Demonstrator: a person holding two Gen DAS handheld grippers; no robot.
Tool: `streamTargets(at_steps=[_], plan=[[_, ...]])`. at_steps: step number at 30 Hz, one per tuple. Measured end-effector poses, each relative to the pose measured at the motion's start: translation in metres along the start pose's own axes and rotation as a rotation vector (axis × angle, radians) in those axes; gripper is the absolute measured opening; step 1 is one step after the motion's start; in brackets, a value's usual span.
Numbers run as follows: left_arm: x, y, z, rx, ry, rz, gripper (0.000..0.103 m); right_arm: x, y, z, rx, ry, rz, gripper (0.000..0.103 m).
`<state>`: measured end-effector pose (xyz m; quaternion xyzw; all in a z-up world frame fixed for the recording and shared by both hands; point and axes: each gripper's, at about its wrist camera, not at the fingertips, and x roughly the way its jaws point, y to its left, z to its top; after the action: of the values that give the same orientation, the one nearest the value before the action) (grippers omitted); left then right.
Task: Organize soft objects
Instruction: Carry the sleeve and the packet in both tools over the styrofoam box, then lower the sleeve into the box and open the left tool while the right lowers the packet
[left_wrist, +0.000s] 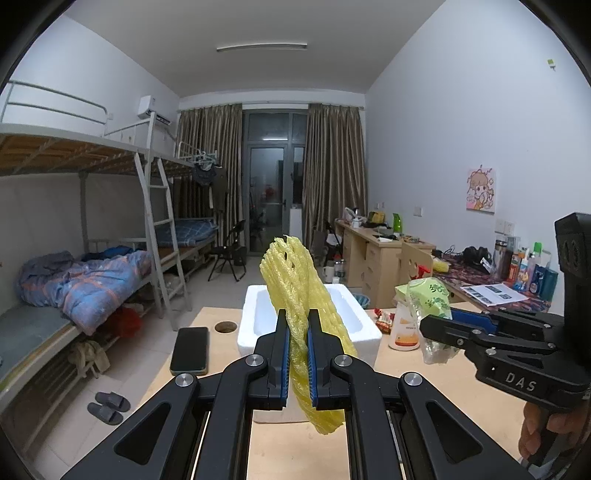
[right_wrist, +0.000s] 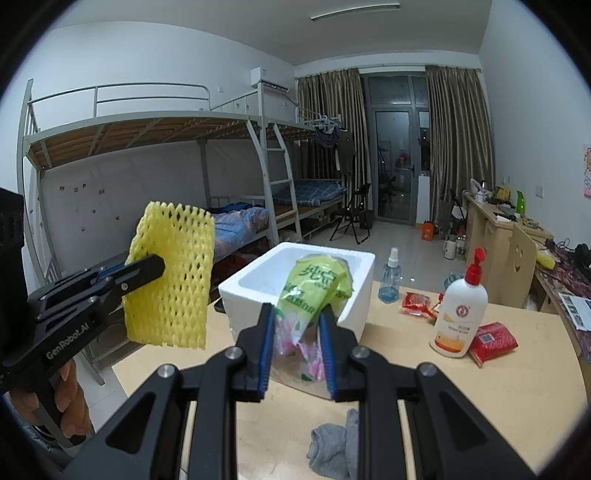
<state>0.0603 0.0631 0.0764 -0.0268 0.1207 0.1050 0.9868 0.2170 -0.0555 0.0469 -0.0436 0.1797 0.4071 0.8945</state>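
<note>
My left gripper (left_wrist: 298, 325) is shut on a yellow foam net sleeve (left_wrist: 295, 280) and holds it up in the air in front of the white foam box (left_wrist: 354, 317). From the right wrist view the sleeve (right_wrist: 173, 273) hangs left of the box (right_wrist: 258, 277). My right gripper (right_wrist: 297, 314) is shut on a green plastic tissue pack (right_wrist: 314, 288), held above the box's near side. The pack also shows in the left wrist view (left_wrist: 424, 299). A grey cloth (right_wrist: 332, 446) lies crumpled on the table near my right gripper.
On the wooden table (right_wrist: 480, 398) stand a white pump bottle (right_wrist: 461, 314) and a clear spray bottle (right_wrist: 390, 277), with red packets (right_wrist: 495, 339) beside them. A phone (left_wrist: 190, 349) lies left of the box. Bunk beds (left_wrist: 92, 280) stand at the left.
</note>
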Motion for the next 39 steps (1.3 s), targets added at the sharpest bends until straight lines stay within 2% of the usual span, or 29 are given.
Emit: streamTargets(at_steps=[6, 16, 26, 39], plan=[[0.009, 0.003, 0.004, -0.001, 0.021, -0.006, 0.008, 0.012, -0.004, 0.0, 0.013, 0.017, 0.017, 0.027], [0.037, 0.011, 0.02, -0.013, 0.033, -0.021, 0.008, 0.032, -0.009, 0.017, 0.02, 0.019, 0.049, 0.027], [0.079, 0.014, 0.034, -0.002, 0.07, -0.031, 0.008, 0.057, -0.006, 0.034, 0.009, 0.026, 0.057, 0.027], [0.13, 0.026, 0.044, -0.003, 0.112, -0.05, 0.008, 0.084, -0.016, 0.037, 0.009, 0.053, 0.066, 0.027]])
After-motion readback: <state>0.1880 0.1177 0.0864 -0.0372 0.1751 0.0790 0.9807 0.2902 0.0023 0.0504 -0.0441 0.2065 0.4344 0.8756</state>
